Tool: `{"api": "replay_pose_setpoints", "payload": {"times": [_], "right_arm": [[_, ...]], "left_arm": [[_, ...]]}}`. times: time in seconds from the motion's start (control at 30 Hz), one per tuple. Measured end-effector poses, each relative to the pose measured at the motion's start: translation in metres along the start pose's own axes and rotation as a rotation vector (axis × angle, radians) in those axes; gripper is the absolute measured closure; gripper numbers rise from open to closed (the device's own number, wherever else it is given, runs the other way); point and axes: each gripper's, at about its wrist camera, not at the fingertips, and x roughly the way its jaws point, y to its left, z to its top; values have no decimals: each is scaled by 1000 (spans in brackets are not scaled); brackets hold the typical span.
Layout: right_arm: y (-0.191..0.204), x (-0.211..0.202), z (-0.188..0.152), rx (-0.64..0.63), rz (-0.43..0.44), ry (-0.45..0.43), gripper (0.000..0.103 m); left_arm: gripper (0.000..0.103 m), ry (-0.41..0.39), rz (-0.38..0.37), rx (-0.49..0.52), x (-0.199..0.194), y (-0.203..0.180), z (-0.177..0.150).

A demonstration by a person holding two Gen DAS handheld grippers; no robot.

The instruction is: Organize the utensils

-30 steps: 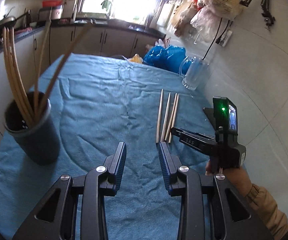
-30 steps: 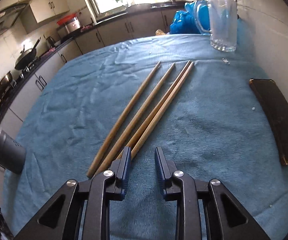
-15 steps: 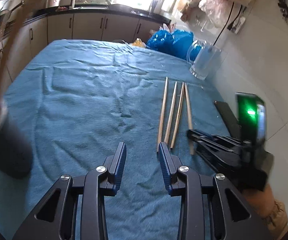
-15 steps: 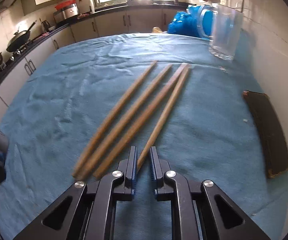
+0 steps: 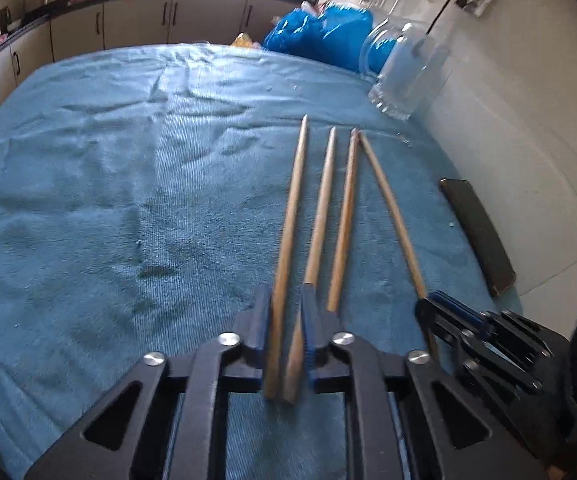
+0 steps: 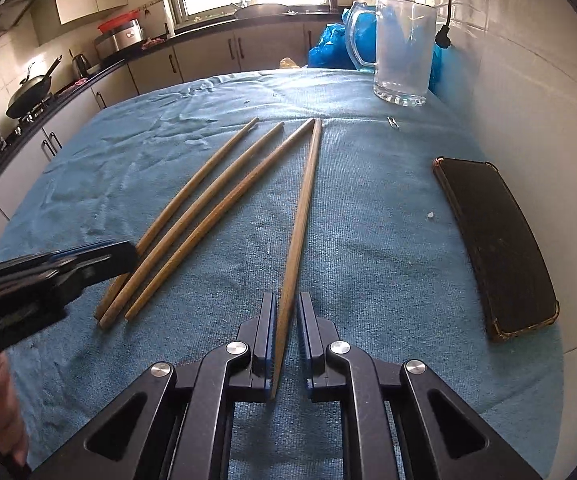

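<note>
Four chopsticks are laid on the blue cloth (image 5: pixel 88 200), long axes running away from both grippers. The two leftmost chopsticks (image 5: pixel 288 240) are straddled by the left gripper (image 5: pixel 285 320), jaws narrowed, grip unconfirmed. The rightmost chopstick (image 6: pixel 300 216) lies between the right gripper (image 6: pixel 286 312) jaws, a gap remaining. No legible writing is found.

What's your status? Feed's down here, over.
Left gripper clamped on two chopsticks. Right gripper straddles rightmost chopstick, gap one side, grip unclear. Loose chopstick on towel. Nothing blocking.
</note>
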Motion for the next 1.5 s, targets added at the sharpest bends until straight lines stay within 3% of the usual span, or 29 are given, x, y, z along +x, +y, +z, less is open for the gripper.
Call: {"api": "replay_pose_setpoints", "payload": {"times": [0.37, 0.57, 0.73, 0.87, 1.0, 1.07, 1.1, 1.13, 1.2, 1.3, 1.5], "right_arm": [[0, 1, 1, -14, -2, 8, 92], [-1, 2, 5, -8, -2, 40, 95], [-7, -11, -9, 9, 27, 96, 96], [-10, -39, -45, -31, 22, 145, 96], [-12, -68, -81, -81, 8, 194, 95], [-10, -77, -98, -123, 0, 231, 92], [-9, -79, -100, -134, 2, 233, 84], [-10, -83, -101, -140, 14, 238, 74], [-13, -88, -95, -130, 24, 218, 68], [-15, -90, -75, -113, 25, 163, 67], [-14, -40, -29, -80, 41, 197, 67]], "left_arm": [[96, -18, 98, 113, 15, -22, 10], [97, 22, 135, 73, 1, -9, -2], [97, 84, 94, -17, -38, 23, -43], [97, 131, 32, -72, -71, 42, -86], [97, 170, 2, -59, -95, 47, -123], [97, 197, -11, -51, -103, 46, -130], [97, 202, -24, -39, -110, 45, -132], [97, 195, -33, -28, -116, 43, -132], [92, 158, -33, 0, -130, 37, -127], [74, 101, -5, 25, -137, 31, -114], [74, 91, 69, 56, -96, 17, -73]]}}
